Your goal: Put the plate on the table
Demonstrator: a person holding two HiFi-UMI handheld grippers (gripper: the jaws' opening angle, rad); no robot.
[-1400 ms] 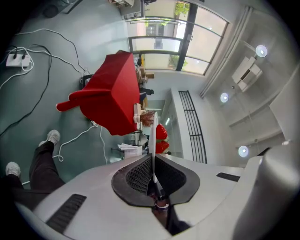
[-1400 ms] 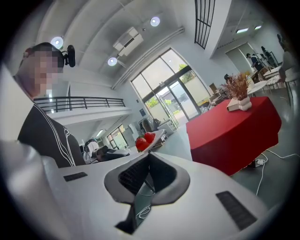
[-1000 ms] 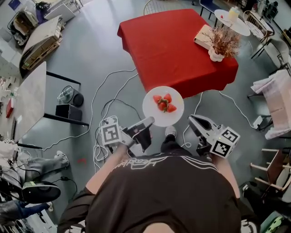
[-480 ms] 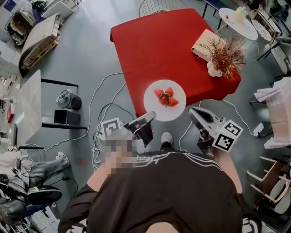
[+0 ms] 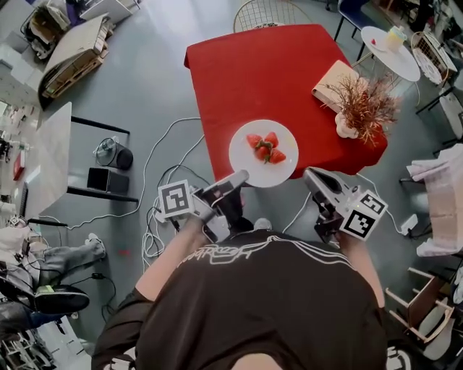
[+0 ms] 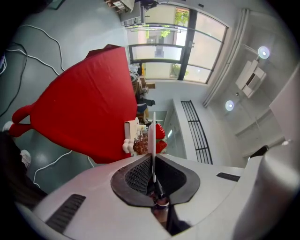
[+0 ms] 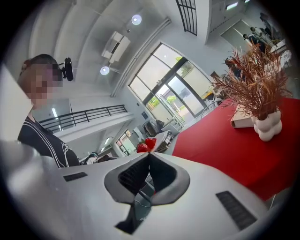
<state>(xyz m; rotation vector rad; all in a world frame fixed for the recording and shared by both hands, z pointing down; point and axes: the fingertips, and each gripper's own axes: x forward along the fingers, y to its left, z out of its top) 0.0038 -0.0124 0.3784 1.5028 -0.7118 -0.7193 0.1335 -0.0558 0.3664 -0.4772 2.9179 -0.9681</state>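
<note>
A white plate [image 5: 263, 153] with three strawberries [image 5: 265, 147] hangs level over the near edge of the red-clothed table [image 5: 246, 72]. My left gripper [image 5: 242, 175] is shut on the plate's near left rim. My right gripper [image 5: 309, 173] is shut on its near right rim. In the left gripper view the plate [image 6: 153, 133] shows edge-on, running out from between the closed jaws of the left gripper [image 6: 153, 157], with the strawberries [image 6: 160, 132] beside it. In the right gripper view the right gripper [image 7: 149, 154] has its jaws together at the plate [image 7: 159, 138], with the strawberries [image 7: 146, 144] beyond.
On the table's right side stand a white vase of dried twigs [image 5: 362, 108] and a tan book [image 5: 333, 76]. Cables [image 5: 170, 148] lie on the grey floor by the table's left corner. A wire chair [image 5: 268, 13] stands behind the table, a small round white table [image 5: 391, 42] at back right.
Both grippers have carried the plate forward. A second ago it hung over the floor in front of the table; now it is above the table's near edge.
</note>
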